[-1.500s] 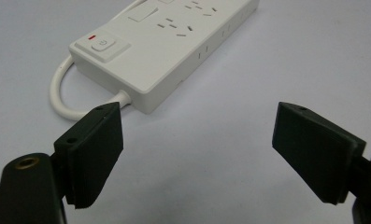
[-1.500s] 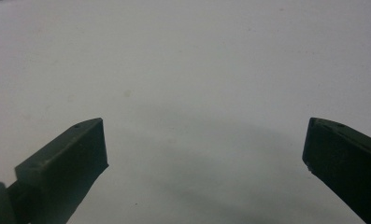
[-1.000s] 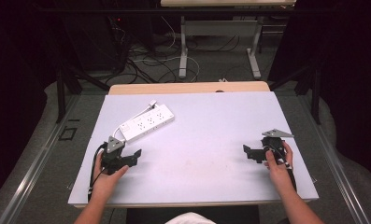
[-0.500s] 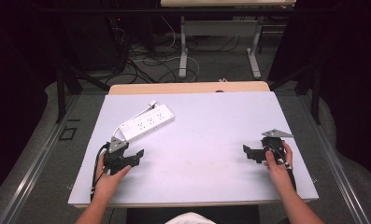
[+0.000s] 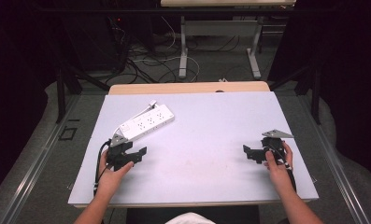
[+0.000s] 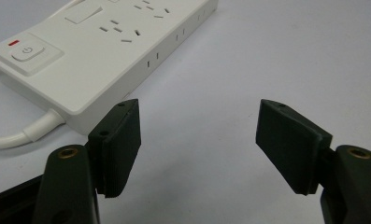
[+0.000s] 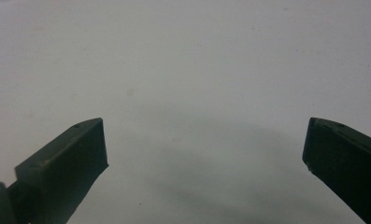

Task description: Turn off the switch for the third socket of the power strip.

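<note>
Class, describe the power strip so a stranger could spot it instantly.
On the pale grey table top, look to the far left part. Lying slantwise just beyond the open left hand-held gripper is the white plastic rectangular power strip: the table's one white object, with a switch and cord.

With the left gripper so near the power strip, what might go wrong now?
1. The open left gripper sits just beside the white power strip; a jaw may push it instead of straddling it.
2. The strip's power button faces up near that jaw and might get pressed.
3. Its white cord could snag.
</note>
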A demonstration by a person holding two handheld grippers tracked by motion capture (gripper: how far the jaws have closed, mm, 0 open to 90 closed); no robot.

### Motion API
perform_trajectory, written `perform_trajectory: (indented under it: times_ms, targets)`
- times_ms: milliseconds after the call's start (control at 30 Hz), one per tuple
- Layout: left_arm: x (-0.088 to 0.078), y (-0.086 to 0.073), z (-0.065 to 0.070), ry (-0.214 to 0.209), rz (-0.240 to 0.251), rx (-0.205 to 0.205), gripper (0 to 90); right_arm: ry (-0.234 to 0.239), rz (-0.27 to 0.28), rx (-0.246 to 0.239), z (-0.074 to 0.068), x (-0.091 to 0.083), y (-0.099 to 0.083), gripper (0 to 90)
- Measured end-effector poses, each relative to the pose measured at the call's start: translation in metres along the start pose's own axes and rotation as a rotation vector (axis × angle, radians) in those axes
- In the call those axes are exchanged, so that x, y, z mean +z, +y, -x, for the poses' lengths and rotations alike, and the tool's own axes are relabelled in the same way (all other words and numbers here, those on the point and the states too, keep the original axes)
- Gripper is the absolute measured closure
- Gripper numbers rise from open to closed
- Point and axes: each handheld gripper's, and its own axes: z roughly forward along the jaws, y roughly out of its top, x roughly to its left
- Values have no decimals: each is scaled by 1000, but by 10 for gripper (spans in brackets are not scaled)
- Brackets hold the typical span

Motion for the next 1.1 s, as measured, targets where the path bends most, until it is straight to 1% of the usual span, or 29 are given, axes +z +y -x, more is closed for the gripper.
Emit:
perform_trajectory:
  times_ms: [33, 100, 133, 167, 200, 233, 267, 300, 367, 400, 467, 500, 533, 567, 600, 633, 667, 700, 733, 767, 800, 833, 867, 933, 1000, 1033, 1100]
  targets:
    - [1, 1, 1, -3, 0, -4, 313, 0, 0, 4, 0, 0, 0, 0]
    - [1, 3, 1, 0, 3, 2, 319, -4, 0, 4, 0, 0, 0, 0]
    - [1, 6, 1, 0, -7, 9, 321, -5, 0, 4, 0, 0, 0, 0]
    - [1, 6, 1, 0, -7, 9, 323, -5, -1, 4, 0, 0, 0, 0]
    - [2, 7, 2, 4, 4, 1, 330, -5, 0, 5, 0, 0, 0, 0]
    - [2, 9, 2, -1, -1, -3, 333, -5, -1, 6, 0, 0, 0, 0]
    - [3, 11, 2, 2, 9, -3, 333, -5, -1, 4, 0, 0, 0, 0]
    - [2, 14, 2, 1, 3, -5, 334, -6, -1, 4, 0, 0, 0, 0]
    - [4, 18, 2, 4, 15, -5, 334, -6, -1, 4, -1, 0, 0, 0]
    - [4, 21, 2, 0, 4, -8, 334, -6, -1, 4, -1, 0, 0, 0]
    - [4, 25, 2, -4, -1, -9, 334, -6, 0, 0, 0, 0, 0, 0]
    - [5, 28, 2, 0, 5, -13, 333, -6, 0, 0, 0, 0, 0, 0]
    - [5, 31, 2, -4, -2, -11, 334, -7, -1, -1, 0, -1, 0, 0]
    - [5, 33, 2, -2, 4, -13, 334, -7, -1, -1, 0, -1, 0, 0]
    - [5, 36, 2, -8, -2, -14, 336, -10, -1, -1, -1, -1, -1, 0]
    - [5, 38, 2, -3, 9, -16, 340, -10, -2, 1, -1, -1, -1, 0]
    - [5, 41, 2, -5, 6, -18, 341, -9, -2, 0, -1, -1, -1, 0]
    - [5, 44, 2, -2, 8, -9, 341, -9, -1, -1, -1, -1, -1, 0]
    - [5, 46, 2, -2, 14, -16, 341, -9, -1, -1, -1, -1, -1, 0]
    - [4, 51, 1, -12, 0, -6, 341, -9, -2, 0, -1, -1, -1, 0]
    - [4, 51, 1, -12, 0, -6, 341, -9, -2, 0, -1, -1, -1, 0]
    - [5, 53, 2, -2, 7, -2, 341, -9, -2, 0, -1, -1, -1, 0]
    - [6, 55, 2, -6, 10, -10, 341, -10, -3, 1, -1, -1, -1, 0]
    - [6, 61, 2, -5, 0, -6, 341, -12, -5, 3, -1, -1, -1, 0]
    - [7, 63, 2, -5, 7, -8, 341, -12, -5, 4, -1, 0, -1, 0]
    - [6, 65, 2, -8, -1, -11, 340, -11, -5, 4, -1, 0, -1, 0]
    - [8, 68, 3, -2, 4, -17, 334, -10, -5, 6, -1, 0, -1, 0]
